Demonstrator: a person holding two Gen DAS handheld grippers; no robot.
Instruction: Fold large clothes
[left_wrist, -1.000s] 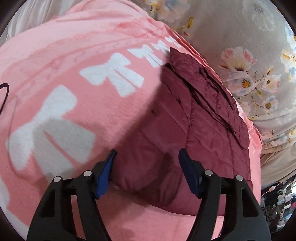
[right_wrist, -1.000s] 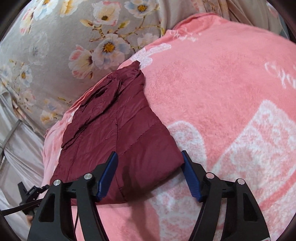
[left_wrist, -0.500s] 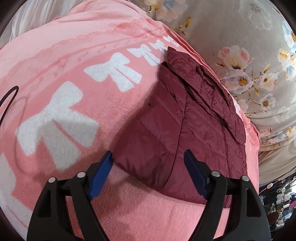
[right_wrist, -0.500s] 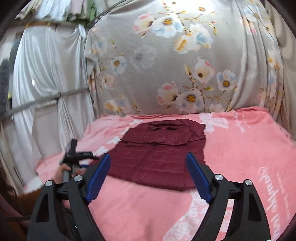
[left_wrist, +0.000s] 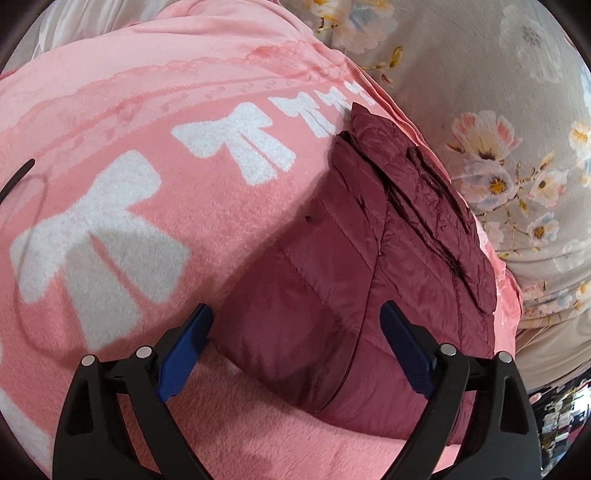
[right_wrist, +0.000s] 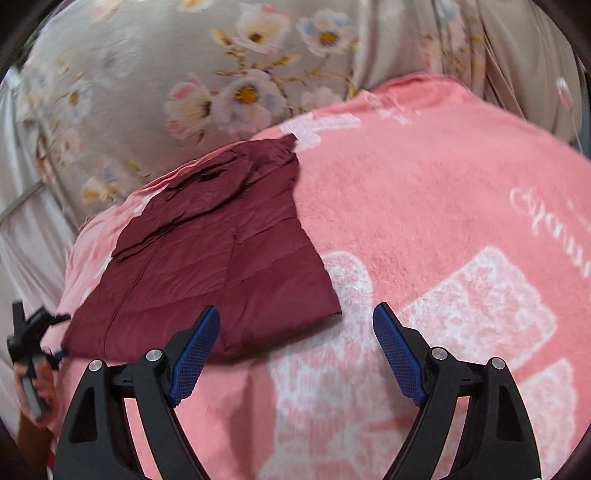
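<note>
Closest in, the left gripper has its 2 blue pads spread wide and opening further. The near corner of the maroon puffer jacket sits in the gap between them, but the pads aren't pressing on it, so it's let go, not held. The right gripper is also wide open with nothing gripped; its left pad sits over the jacket's near edge and its right pad hangs over bare blanket.

The jacket itself is folded into a flat, roughly rectangular bundle, lying on the pink fleece blanket near that blanket's far edge. From the right wrist view the jacket is left of centre, with its rumpled collar end at the far side.

The blanket has white bow prints on one side and some white script lettering on the other.

At the left edge of the right wrist view, a hand is holding the other gripper's handle, a bit blurry.

Behind it all is a grey floral sheet with pink and white flowers.
</note>
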